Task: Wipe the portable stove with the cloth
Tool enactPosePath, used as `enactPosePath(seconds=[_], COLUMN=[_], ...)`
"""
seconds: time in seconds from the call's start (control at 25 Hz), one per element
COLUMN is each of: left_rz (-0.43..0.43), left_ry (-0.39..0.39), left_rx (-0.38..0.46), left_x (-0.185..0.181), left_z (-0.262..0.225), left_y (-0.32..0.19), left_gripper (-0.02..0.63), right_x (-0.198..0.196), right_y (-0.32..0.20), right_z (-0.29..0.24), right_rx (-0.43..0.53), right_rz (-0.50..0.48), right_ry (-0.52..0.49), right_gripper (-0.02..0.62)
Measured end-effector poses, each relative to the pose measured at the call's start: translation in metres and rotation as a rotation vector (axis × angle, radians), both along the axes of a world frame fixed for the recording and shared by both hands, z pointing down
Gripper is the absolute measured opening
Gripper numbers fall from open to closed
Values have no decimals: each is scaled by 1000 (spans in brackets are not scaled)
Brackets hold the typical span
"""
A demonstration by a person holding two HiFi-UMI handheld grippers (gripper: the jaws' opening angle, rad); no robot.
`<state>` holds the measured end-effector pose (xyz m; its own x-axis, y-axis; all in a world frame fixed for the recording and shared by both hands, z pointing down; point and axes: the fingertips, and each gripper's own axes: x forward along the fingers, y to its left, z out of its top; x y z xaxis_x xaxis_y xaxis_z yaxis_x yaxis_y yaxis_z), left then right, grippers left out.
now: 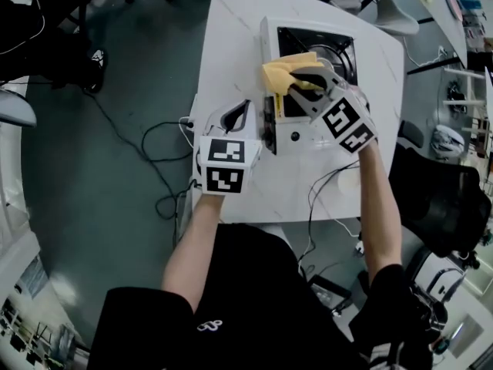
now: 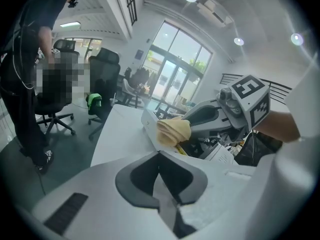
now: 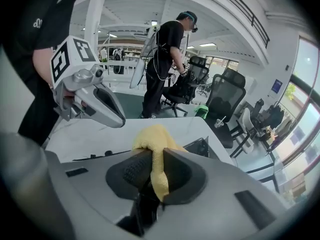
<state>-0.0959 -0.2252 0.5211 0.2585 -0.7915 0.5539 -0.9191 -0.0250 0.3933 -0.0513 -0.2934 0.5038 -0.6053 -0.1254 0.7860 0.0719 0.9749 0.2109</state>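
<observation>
Wiping looks under way: right gripper [image 1: 305, 80] fingers clamped on yellow cloth [image 1: 279, 74], cloth resting on portable stove [image 1: 308, 136] top, left side. Left gripper [image 1: 234, 116] fingers closed, empty, over table [image 1: 231, 37] just beside stove. Advice: press cloth flat, overlap strokes, skirt burner grate.

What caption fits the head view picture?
The right gripper holds a yellow cloth on the portable stove; the left gripper sits shut beside it.

the portable stove [image 1: 308, 41], white-bodied with a black top and a round burner, sits flat on the white table [image 1: 231, 37]. the yellow cloth [image 1: 281, 72] lies bunched over the stove's left side, pinched between the right gripper's [image 1: 302, 85] jaws.
</observation>
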Motion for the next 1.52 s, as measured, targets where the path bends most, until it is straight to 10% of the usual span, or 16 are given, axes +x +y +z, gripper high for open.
enactPosePath(seconds=[0.36,0.68,1.52], left_rz=[62,86,116], left_ry=[14,28,-4], left_rx=[26,33,67], left_x=[21,22,31], left_z=[-7,-12,-44], left_y=[1,9,28], left_gripper=[-6,-6,-6], right_x=[23,64,188], right_y=[37,46,-10], right_z=[-19,-21,-30], right_rx=[-166,-79,43], right_rz=[69,162,1007], right_ry=[-111,-93,-394], right_gripper=[55,54,54])
